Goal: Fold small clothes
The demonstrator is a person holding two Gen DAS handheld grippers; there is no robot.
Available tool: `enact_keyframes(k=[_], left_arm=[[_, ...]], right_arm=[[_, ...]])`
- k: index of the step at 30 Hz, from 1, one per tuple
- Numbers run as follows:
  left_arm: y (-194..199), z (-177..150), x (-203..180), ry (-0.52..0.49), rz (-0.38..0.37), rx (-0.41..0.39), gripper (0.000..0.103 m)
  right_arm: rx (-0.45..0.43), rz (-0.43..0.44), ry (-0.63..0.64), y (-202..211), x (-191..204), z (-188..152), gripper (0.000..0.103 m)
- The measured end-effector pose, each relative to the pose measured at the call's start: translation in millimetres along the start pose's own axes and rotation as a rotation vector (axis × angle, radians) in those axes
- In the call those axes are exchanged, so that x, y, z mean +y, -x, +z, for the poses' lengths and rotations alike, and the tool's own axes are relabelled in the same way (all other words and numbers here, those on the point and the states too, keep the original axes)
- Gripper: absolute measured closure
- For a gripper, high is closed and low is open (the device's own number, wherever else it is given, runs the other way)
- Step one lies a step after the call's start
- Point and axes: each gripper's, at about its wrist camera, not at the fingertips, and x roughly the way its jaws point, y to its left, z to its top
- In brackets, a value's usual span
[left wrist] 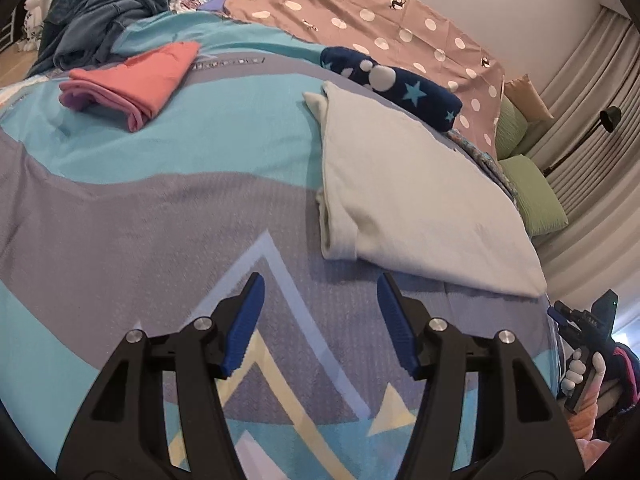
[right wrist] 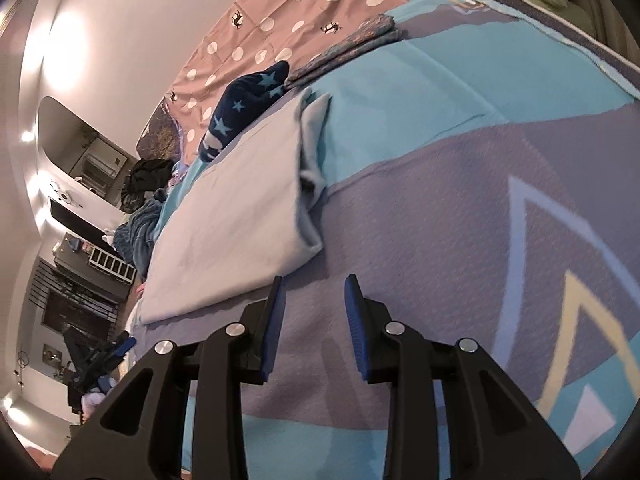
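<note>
My left tongs (left wrist: 320,320) stand spread over the bedspread (left wrist: 160,208) with nothing between them. My right tongs (right wrist: 314,316) are parted too, less widely, also pinching nothing, just beside the near edge of the folded pale garment (right wrist: 232,220) lying flat on the bed. Behind it sits the navy star-printed piece (left wrist: 400,84) (rolled or bunched, I can't tell). The folded coral garment (left wrist: 136,80) lies well apart, on the left.

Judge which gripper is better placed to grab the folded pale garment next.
Probably right: the right gripper stands open right at the pale folded garment edge, while the left gripper, also open and empty, sits slightly further from it.
</note>
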Motion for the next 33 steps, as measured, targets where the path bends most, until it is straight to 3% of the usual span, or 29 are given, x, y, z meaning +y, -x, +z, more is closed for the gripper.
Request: enact_keyframes(k=[5, 6, 7, 8, 10, 12, 15, 18, 20, 21, 22, 26, 30, 32, 33], left_arm=[[-18, 9, 4, -0.002, -0.017, -0.012, 0.045], [-23, 11, 4, -0.011, -0.026, -0.012, 0.049], [-27, 14, 4, -0.022, -0.056, -0.005, 0.080], [-29, 17, 4, -0.026, -0.096, 0.016, 0.098], [-21, 23, 3, -0.048, -0.072, -0.002, 0.096], [0, 28, 4, -0.085, -0.036, -0.063, 0.103], [22, 31, 27, -0.028, 0.045, -0.118, 0.103], [32, 22, 42, 0.052, -0.011, -0.121, 0.099], [28, 11, 37, 0.068, -0.072, -0.094, 0.073], [25, 8, 34, 0.073, -0.094, -0.081, 0.052], [19, 3, 28, 0.082, -0.120, -0.058, 0.048], [-22, -7, 16, 0.172, -0.274, 0.054, 0.045], [-39, 4, 15, 0.227, -0.306, 0.019, 0.044], [-51, 15, 18, 0.264, -0.328, 0.008, 0.052], [-54, 16, 20, 0.271, -0.325, 0.003, 0.074]], right_arm=[[0.008, 0.013, 0.020, -5, 15, -6, 0.072], [0.007, 0.013, 0.020, -4, 17, -7, 0.072], [0.005, 0.009, 0.017, -3, 18, -9, 0.072], [0.000, 0.000, 0.011, -1, 18, -10, 0.071], [-0.013, -0.021, -0.002, 4, 16, -12, 0.071], [-0.029, -0.031, -0.015, 12, 12, -14, 0.071], [-0.043, -0.047, -0.037, 18, 5, -17, 0.070], [-0.034, -0.040, -0.064, 12, 2, -18, 0.066], [-0.018, -0.021, -0.067, 5, 5, -18, 0.066], [-0.006, -0.009, -0.063, 0, 9, -17, 0.066], [0.002, -0.004, -0.060, -5, 12, -16, 0.061], [0.020, 0.011, -0.085, -24, 15, -11, 0.049], [-0.011, 0.065, -0.185, -43, 3, 0, 0.048], [-0.032, 0.066, -0.182, -48, 3, 6, 0.048], [-0.039, 0.048, -0.174, -53, 5, 10, 0.056]])
